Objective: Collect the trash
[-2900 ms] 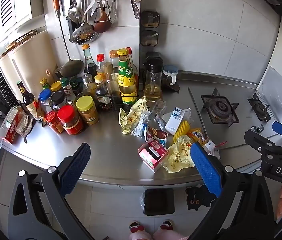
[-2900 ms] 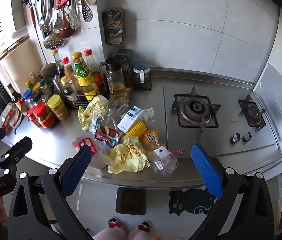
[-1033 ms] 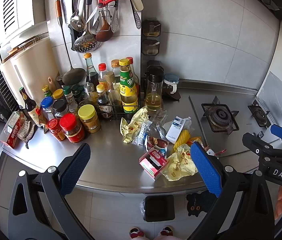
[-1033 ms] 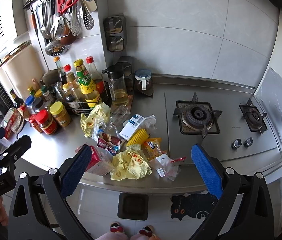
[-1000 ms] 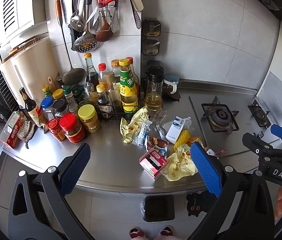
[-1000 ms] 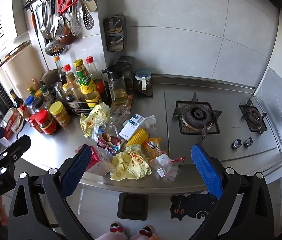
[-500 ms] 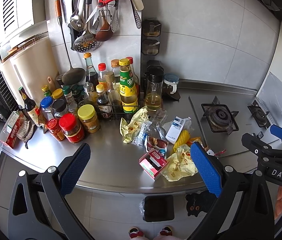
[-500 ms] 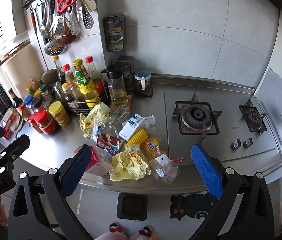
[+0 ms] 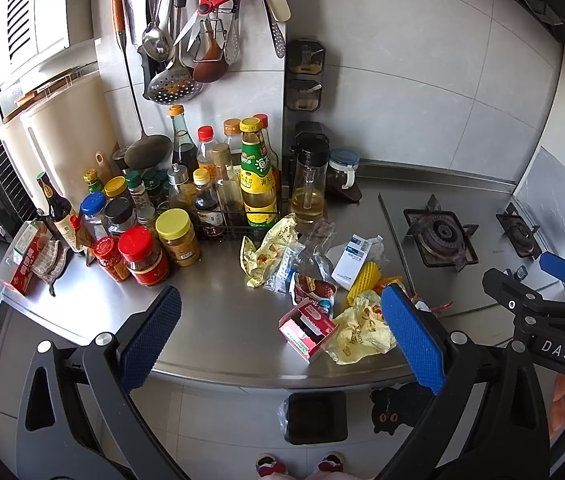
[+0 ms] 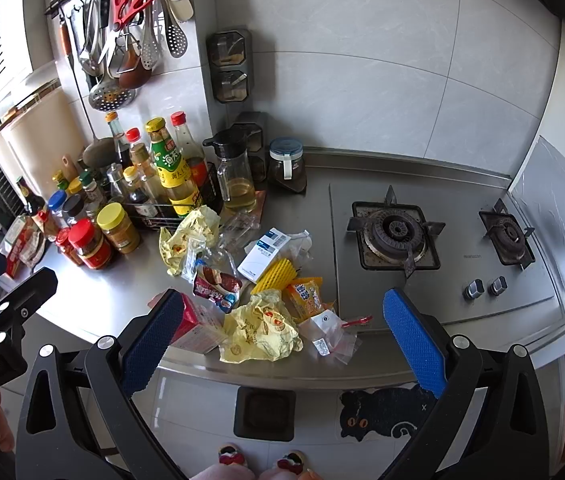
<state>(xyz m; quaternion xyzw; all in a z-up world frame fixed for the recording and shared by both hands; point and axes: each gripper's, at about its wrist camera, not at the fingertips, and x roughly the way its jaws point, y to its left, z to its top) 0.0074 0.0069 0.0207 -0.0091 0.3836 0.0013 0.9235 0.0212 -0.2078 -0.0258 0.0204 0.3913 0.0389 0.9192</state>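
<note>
Little has moved: left gripper (image 9: 278,336) and right gripper (image 10: 282,336) still hover wide open, empty. Approach step; next, descend onto the yellow wrapper (image 10: 262,330) at 12 o'clock, bin (image 10: 264,412) below at 6 o'clock.

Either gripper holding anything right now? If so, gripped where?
Nothing is held. The left gripper and right gripper are both open and empty, hovering above the counter edge, clear of the trash pile.

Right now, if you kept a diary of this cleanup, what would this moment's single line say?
left gripper: open, empty | right gripper: open, empty | trash pile: on countertop, untouched | bin: on floor below | step: approach, nothing collected
</note>
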